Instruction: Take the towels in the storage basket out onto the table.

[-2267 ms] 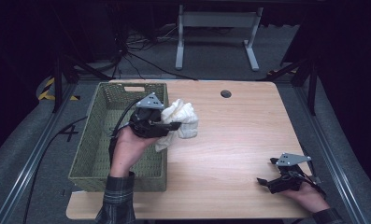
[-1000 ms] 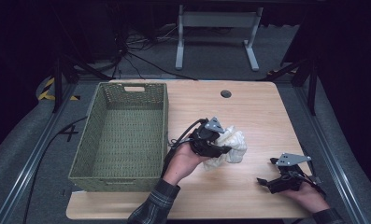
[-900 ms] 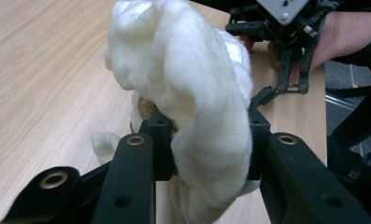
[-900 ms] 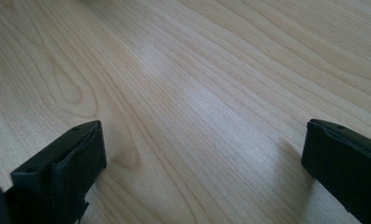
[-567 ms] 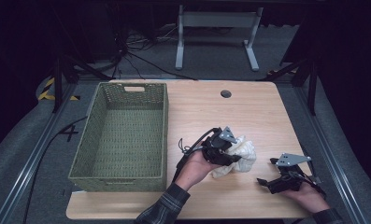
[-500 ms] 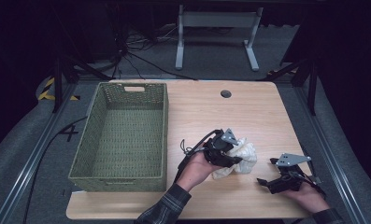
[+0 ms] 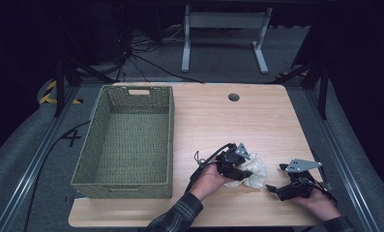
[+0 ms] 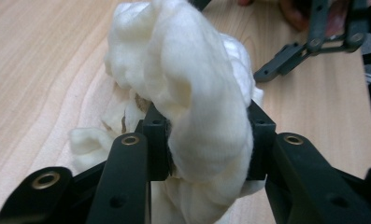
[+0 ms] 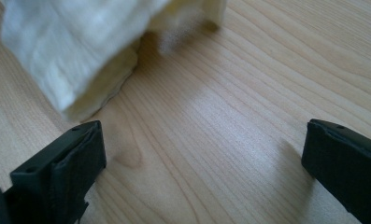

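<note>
A crumpled white cloth (image 7: 255,174) rests on the wooden table (image 7: 238,121) near the front right. My left gripper (image 7: 243,168) is shut on it and held low over the table. In the left gripper view both pads press into the cloth (image 8: 197,84), which bulges up between them. The jaws have just been opening a little, with the cloth still between them. My right gripper (image 7: 275,178) lies on the table just right of the cloth, open with nothing between its fingers. In the right gripper view the cloth (image 9: 71,51) lies just beyond the right gripper (image 9: 202,154).
An empty green wicker basket (image 7: 88,159) stands on the left half of the table. A small round hole (image 7: 233,97) marks the far edge. Bare tabletop stretches behind the two grippers. The right gripper's jaw (image 8: 286,60) is close past the cloth.
My left gripper carried the cloth from over the basket to the right and down onto the table beside the right gripper. The right gripper stayed still.
</note>
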### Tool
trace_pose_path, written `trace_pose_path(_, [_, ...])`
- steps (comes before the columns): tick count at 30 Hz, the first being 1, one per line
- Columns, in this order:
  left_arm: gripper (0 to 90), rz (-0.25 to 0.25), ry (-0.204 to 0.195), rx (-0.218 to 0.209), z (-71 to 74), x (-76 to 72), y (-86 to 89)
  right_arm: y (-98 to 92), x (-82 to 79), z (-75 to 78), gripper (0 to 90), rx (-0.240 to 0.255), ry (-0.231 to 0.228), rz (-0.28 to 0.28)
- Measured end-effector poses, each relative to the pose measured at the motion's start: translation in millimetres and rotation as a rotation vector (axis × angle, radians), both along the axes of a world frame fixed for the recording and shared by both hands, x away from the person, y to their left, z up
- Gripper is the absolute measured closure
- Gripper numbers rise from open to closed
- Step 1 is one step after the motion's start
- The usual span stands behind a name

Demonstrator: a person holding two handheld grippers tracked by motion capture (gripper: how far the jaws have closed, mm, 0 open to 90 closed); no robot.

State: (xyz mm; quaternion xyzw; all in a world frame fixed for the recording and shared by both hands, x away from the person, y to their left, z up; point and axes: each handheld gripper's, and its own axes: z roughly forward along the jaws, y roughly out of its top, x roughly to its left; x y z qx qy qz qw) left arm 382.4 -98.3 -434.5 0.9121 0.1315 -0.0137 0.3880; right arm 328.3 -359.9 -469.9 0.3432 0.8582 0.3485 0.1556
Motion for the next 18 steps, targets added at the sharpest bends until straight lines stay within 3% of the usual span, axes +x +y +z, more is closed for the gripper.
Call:
trace_pose_path(5, [60.1, -0.001, 0.023, 0.014, -10.8, 1.6, -4.8, 0.0, 0.0, 0.0, 0.0, 0.000, 0.000, 0.000])
trace_pose_path(7, [54.5, 0.003, 0.033, 0.010, -12.1, 1.8, -5.8, 0.0, 0.0, 0.0, 0.0, 0.000, 0.001, 0.000])
trace_pose_path(8, [48.9, 0.009, 0.046, 0.000, -11.0, 1.5, -5.5, 0.0, 0.0, 0.0, 0.0, 0.000, 0.000, 0.000])
trace_pose_path(13, [37.6, 0.026, 0.041, -0.018, -3.6, 0.7, 0.8, 0.0, -0.1, 0.1, 0.0, 0.000, 0.000, 0.002])
trace_pose_path(18, [35.3, 0.062, 0.026, -0.035, 7.0, -2.8, 16.3, -0.7, -0.7, 0.4, 0.0, -0.002, 0.005, 0.017])
